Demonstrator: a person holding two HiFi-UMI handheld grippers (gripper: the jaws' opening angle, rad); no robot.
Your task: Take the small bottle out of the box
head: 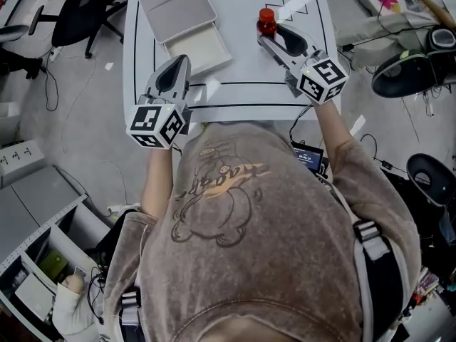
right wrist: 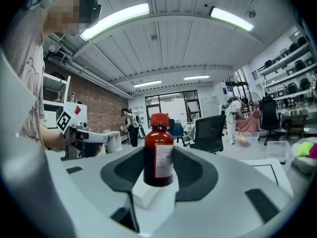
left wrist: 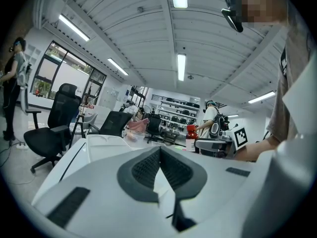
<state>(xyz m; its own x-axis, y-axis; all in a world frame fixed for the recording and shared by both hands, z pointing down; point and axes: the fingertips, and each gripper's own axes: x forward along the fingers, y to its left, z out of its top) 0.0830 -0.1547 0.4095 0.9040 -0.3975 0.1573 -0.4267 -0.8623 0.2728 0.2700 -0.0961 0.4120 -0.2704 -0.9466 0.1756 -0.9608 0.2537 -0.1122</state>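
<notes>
A small brown bottle [head: 266, 21] with a red cap and a white label stands upright between the jaws of my right gripper [head: 271, 35]. It is over the white table [head: 235, 95], to the right of the box and outside it. In the right gripper view the bottle [right wrist: 158, 150] fills the gap and my right gripper [right wrist: 158, 158] is shut on it. The pale grey box [head: 203, 48] lies open at the table's far left, its lid [head: 176, 7] folded back. My left gripper [head: 173, 71] rests near the box's front edge. Its jaws meet with nothing between them [left wrist: 159, 155].
Black lines mark the table top. Office chairs [head: 78, 13] stand on the floor to the left, cables and dark gear [head: 410, 73] to the right. A shelf unit [head: 43, 248] is at the lower left. People stand far off in the room.
</notes>
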